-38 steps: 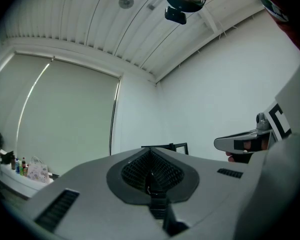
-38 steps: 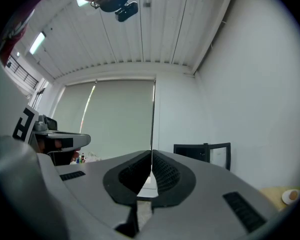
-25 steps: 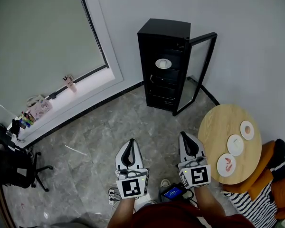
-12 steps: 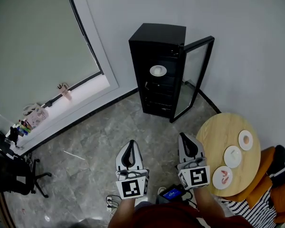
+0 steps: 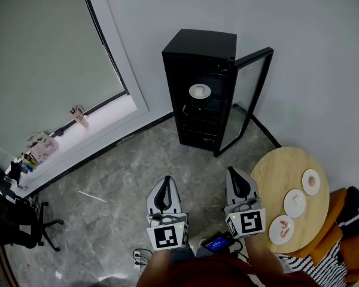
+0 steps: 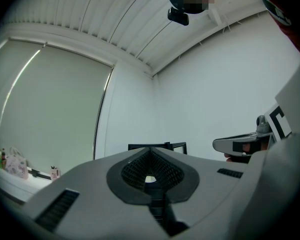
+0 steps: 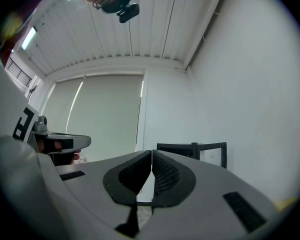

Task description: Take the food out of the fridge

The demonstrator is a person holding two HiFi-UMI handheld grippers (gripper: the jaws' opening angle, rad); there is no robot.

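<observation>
A black fridge stands against the far wall with its glass door swung open to the right. On an upper shelf inside lies a white plate of food. My left gripper and right gripper are held side by side low in the head view, well short of the fridge. Both are shut with nothing in them. The fridge top shows just past the jaws in the left gripper view, over my left gripper. It shows again in the right gripper view, beyond my right gripper.
A round wooden table at the right carries three small plates. An orange seat with striped cloth lies beyond it. A window sill with bottles and a pink bag runs along the left, with a black office chair below. Grey marble floor leads to the fridge.
The head view has shifted a little: the fridge now sits slightly further left and the table lower right. Both grippers keep the same pose and stay shut.
</observation>
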